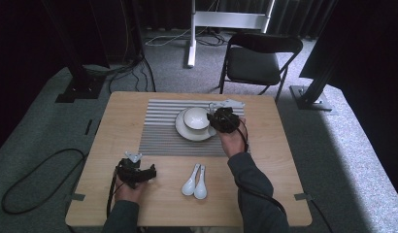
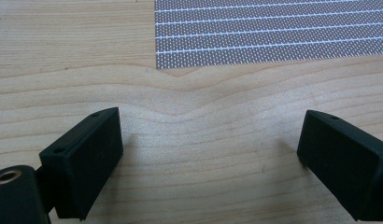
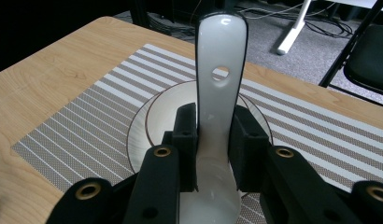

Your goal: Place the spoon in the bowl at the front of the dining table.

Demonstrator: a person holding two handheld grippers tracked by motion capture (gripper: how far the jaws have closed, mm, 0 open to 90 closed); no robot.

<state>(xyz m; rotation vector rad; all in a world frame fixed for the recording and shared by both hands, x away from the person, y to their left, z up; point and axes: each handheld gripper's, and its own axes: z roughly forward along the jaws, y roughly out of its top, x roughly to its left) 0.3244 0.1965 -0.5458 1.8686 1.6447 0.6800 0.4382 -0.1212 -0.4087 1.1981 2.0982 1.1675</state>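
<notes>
Spoon (image 3: pixel 221 107): white ceramic soup spoon with a hole in its handle, clamped between the right gripper's two black jaws; in the right gripper view its handle rises away from the camera and its bowl end sits low, near the lens
Right gripper (image 1: pixel 222 119): closed on the spoon, pads pressing its sides; in the high view it hangs over the right edge of the plate and bowl
Left gripper (image 2: pixel 210 154): jaws spread wide with nothing between them, over bare wood near the placemat's near edge; in the high view it rests at the table's near left
Bowl (image 1: pixel 195 118): white, standing on the plate, just left of the right gripper
Plate (image 1: pixel 183 131): white with a thin dark rim line, on the placemat
Placemat (image 1: pixel 158 131): grey with pale stripes, at the far middle of the table
Two spare spoons (image 1: pixel 195 181): white, side by side on the wood near the front edge, between the person's forearms
Table (image 1: pixel 279 160): light wood
Chair (image 1: pixel 257 58): black, folding, beyond the far edge
</notes>
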